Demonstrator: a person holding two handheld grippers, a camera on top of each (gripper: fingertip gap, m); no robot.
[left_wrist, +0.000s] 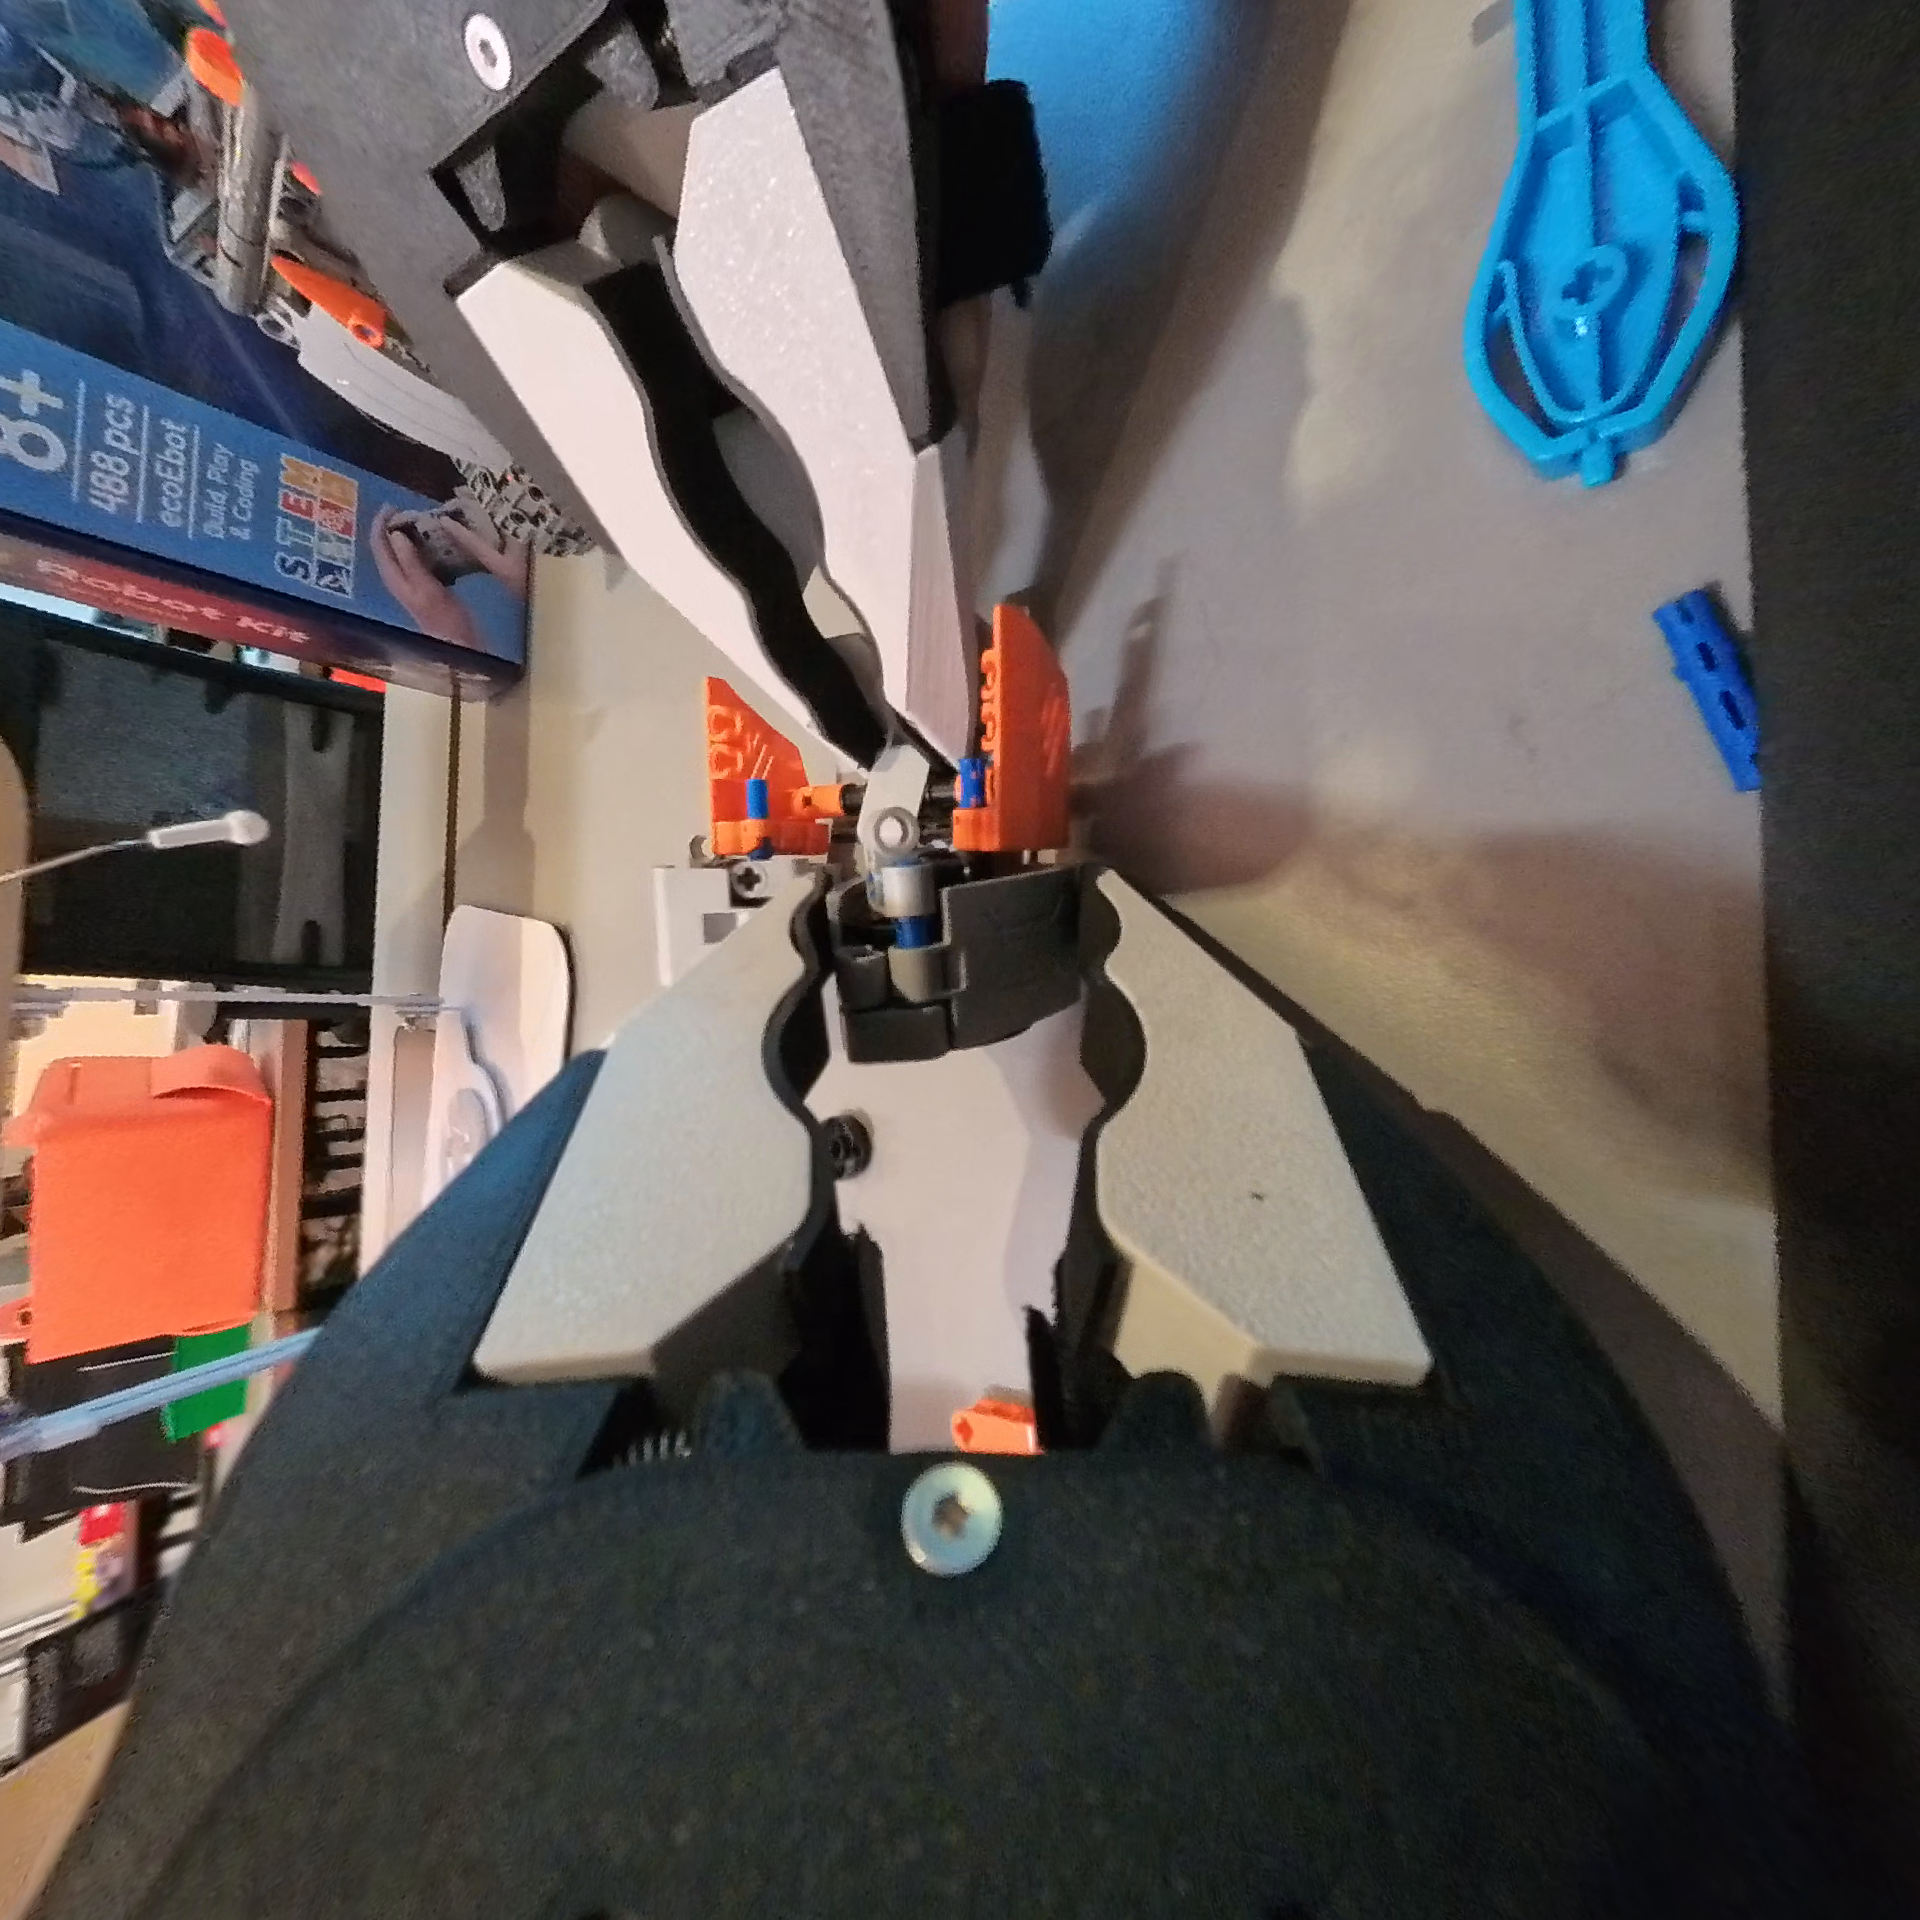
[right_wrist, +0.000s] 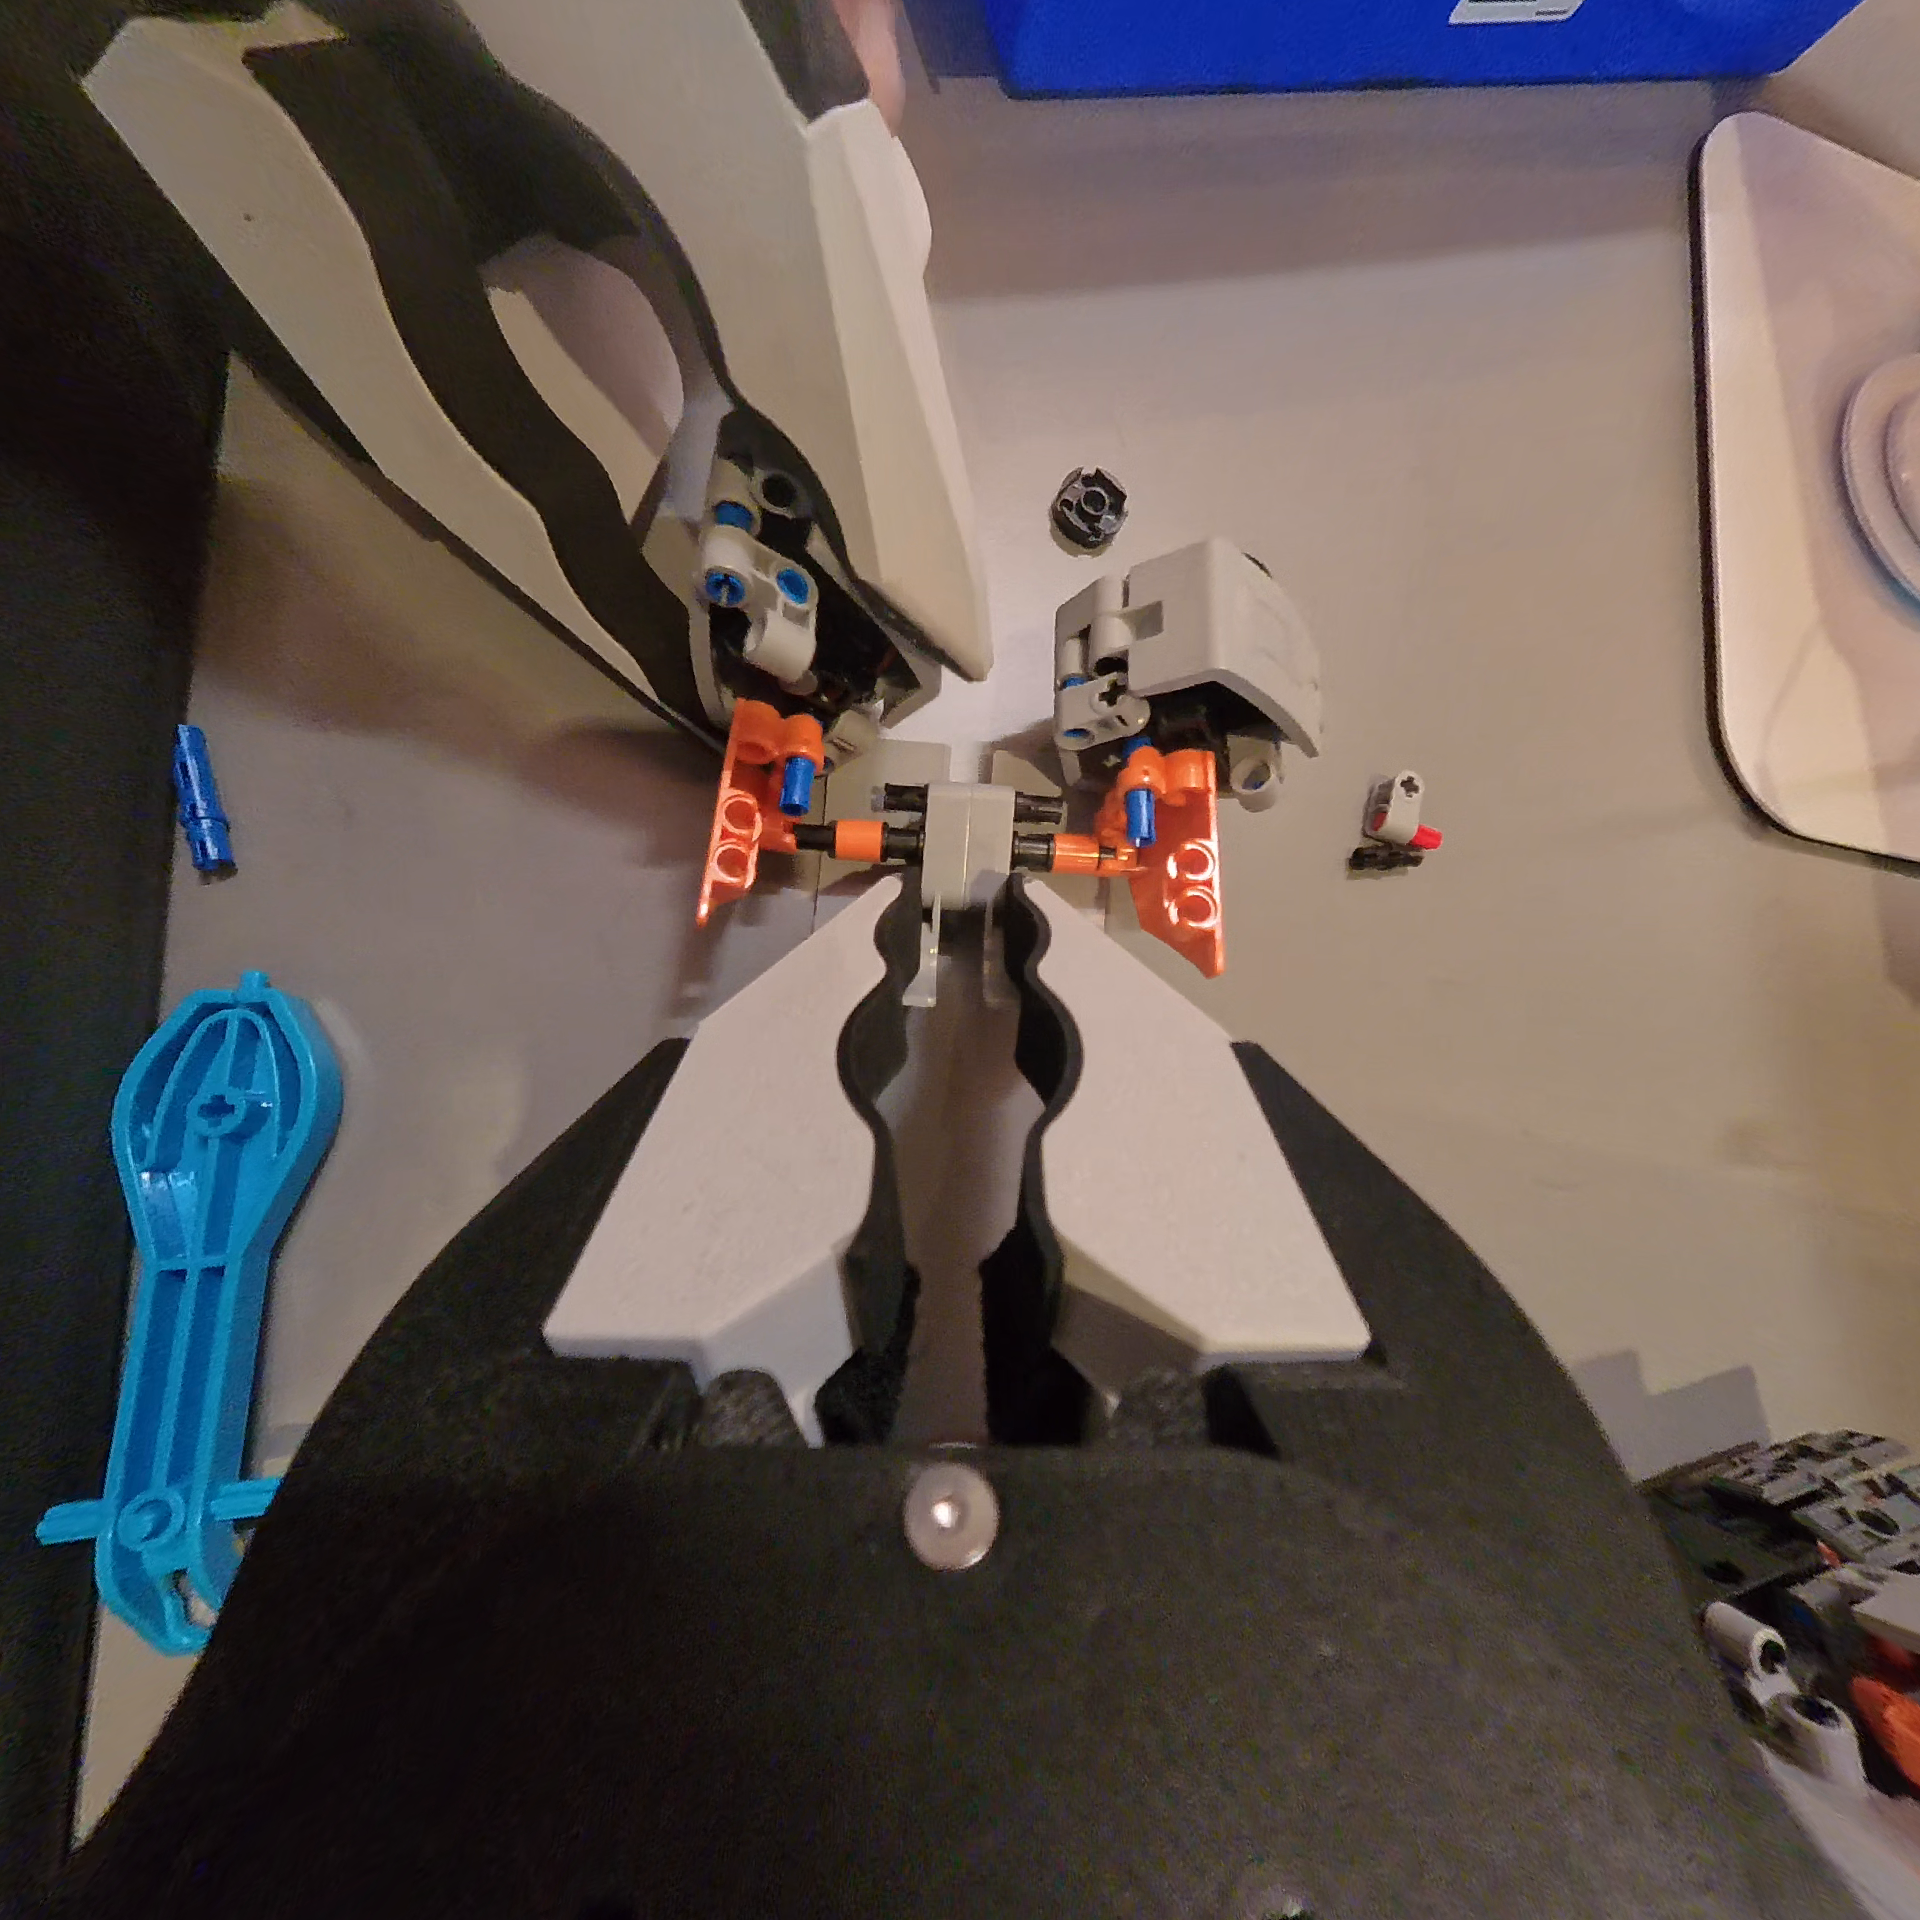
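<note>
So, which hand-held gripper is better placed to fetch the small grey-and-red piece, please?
Probably the right hand-held gripper: the grey-and-red piece lies just right of its tips, while the left hand-held gripper sits across the model. Both are shut on it.

**Both hand-held grippers closed, tips meeting at one spot**

The right hand-held gripper points forward with its two pale fingers drawn close together, pinching a small part between the tips. The left hand-held gripper is likewise closed down on a piece held between its fingers. In the right wrist view it comes in from the upper left at a slant, its tips ending just beside the right gripper's tips.
</note>
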